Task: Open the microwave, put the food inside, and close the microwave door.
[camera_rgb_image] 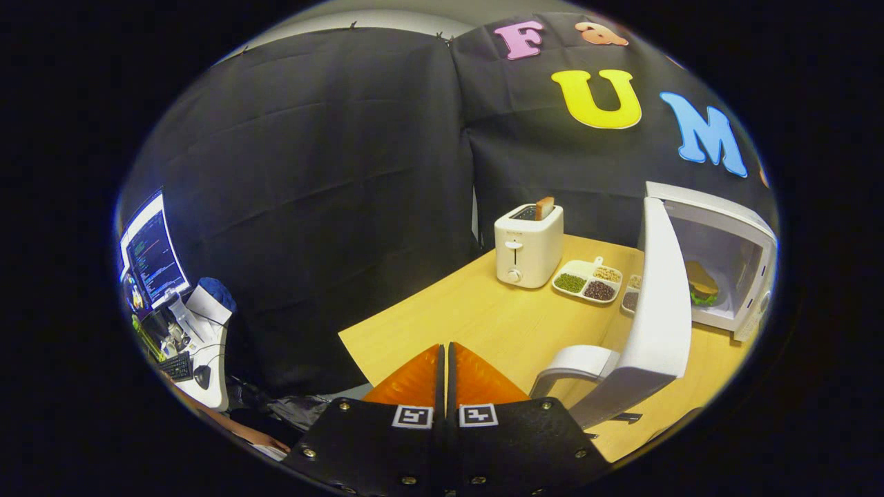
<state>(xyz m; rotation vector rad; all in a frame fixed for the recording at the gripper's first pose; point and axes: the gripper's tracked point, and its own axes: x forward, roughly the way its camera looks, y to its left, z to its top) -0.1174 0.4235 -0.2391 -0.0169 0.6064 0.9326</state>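
A white microwave (739, 228) stands on the wooden table (483, 324), well beyond and to the right of my fingers. Its door (659, 304) is swung wide open, with the curved handle (577, 362) sticking out toward me. Inside the cavity lies the food, a sandwich (701, 283) with green filling, on a plate. My gripper (444, 348) is shut, its two fingers pressed together with nothing between them, over the table's near corner and left of the door handle.
A white toaster (528, 245) with a slice of bread (544, 207) in a slot stands at the back. A divided tray (587, 279) of beans lies between it and the microwave. A desk with a monitor (153, 255) is far left.
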